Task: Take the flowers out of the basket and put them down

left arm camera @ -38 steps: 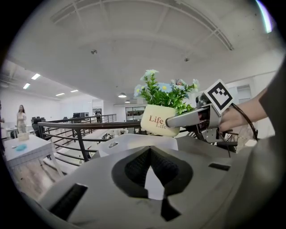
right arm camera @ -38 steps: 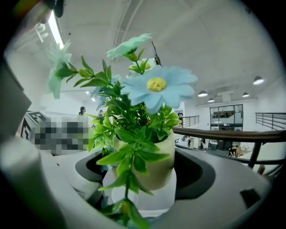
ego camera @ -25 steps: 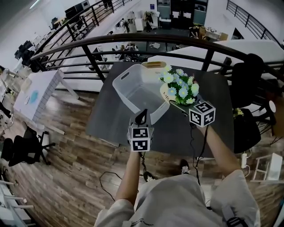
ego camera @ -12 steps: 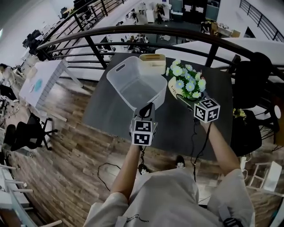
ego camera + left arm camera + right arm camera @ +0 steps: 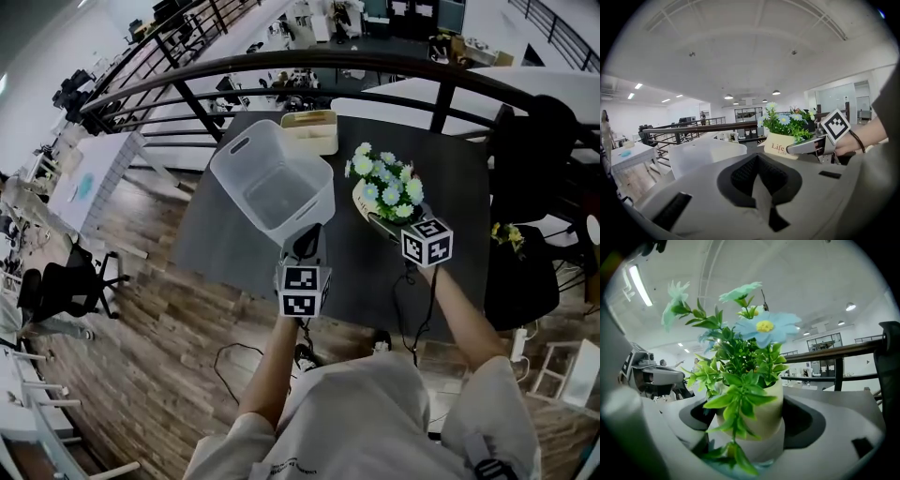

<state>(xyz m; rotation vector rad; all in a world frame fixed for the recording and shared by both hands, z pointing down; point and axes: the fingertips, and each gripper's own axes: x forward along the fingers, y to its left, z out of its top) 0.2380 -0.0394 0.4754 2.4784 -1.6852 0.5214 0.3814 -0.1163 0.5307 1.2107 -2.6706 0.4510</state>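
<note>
A cream pot of blue and white flowers (image 5: 384, 183) is clamped in my right gripper (image 5: 396, 220), over the dark table (image 5: 225, 248) just right of the basket. In the right gripper view the jaws press on both sides of the pot (image 5: 757, 408), under its green leaves. The white plastic basket (image 5: 272, 183) holds nothing. My left gripper (image 5: 305, 246) has its tip at the basket's near rim. In the left gripper view its jaws (image 5: 757, 176) look shut with nothing visible between them, the basket (image 5: 705, 157) lies just beyond, and the pot (image 5: 777, 146) is at the right.
A tan box (image 5: 311, 131) stands at the table's far edge behind the basket. A black railing (image 5: 375, 67) runs beyond the table. A black chair (image 5: 539, 141) stands at the right. Cables trail on the wood floor near my feet.
The pot of flowers, still in the right gripper, has come a little lower beside the basket. The left gripper stays at the basket's near rim. The whole view has shifted.
</note>
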